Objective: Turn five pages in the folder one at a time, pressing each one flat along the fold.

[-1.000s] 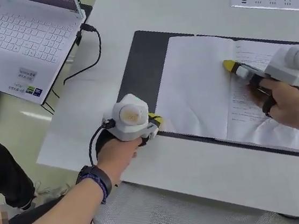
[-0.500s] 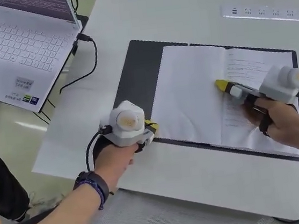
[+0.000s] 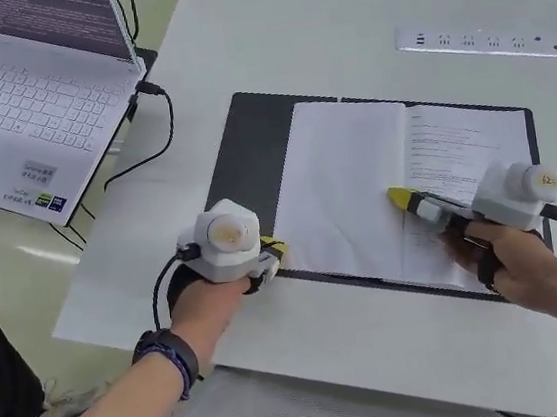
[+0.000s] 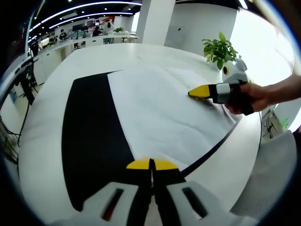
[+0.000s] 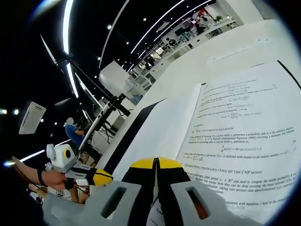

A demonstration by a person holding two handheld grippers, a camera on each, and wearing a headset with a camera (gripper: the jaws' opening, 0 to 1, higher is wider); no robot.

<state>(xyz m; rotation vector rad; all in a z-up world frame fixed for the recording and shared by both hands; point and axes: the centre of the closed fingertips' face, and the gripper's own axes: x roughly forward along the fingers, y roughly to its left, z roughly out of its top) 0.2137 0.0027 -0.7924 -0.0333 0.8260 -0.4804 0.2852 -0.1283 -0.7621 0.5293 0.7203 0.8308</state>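
A black folder [image 3: 246, 157] lies open on the white table. A blank turned page [image 3: 344, 186] covers its middle and a printed page [image 3: 461, 147] lies at the right. My right gripper [image 3: 399, 198] is shut, its yellow tips resting on the fold between the two pages, as the right gripper view [image 5: 155, 163] also has it. My left gripper [image 3: 271, 251] is shut too, its tips at the folder's near edge on the black cover [image 4: 94, 127], close to the blank page's corner. Nothing is between either pair of jaws.
A white laptop [image 3: 25, 106] sits at the far left with a black cable [image 3: 155, 142] curling toward the folder. A white power strip [image 3: 486, 44] lies at the back right. A grey mesh chair seat [image 3: 282, 414] is below the table's near edge.
My right gripper has slid along the fold toward the near edge of the folder. The left gripper has stayed at the folder's near edge. The head camera has shifted.
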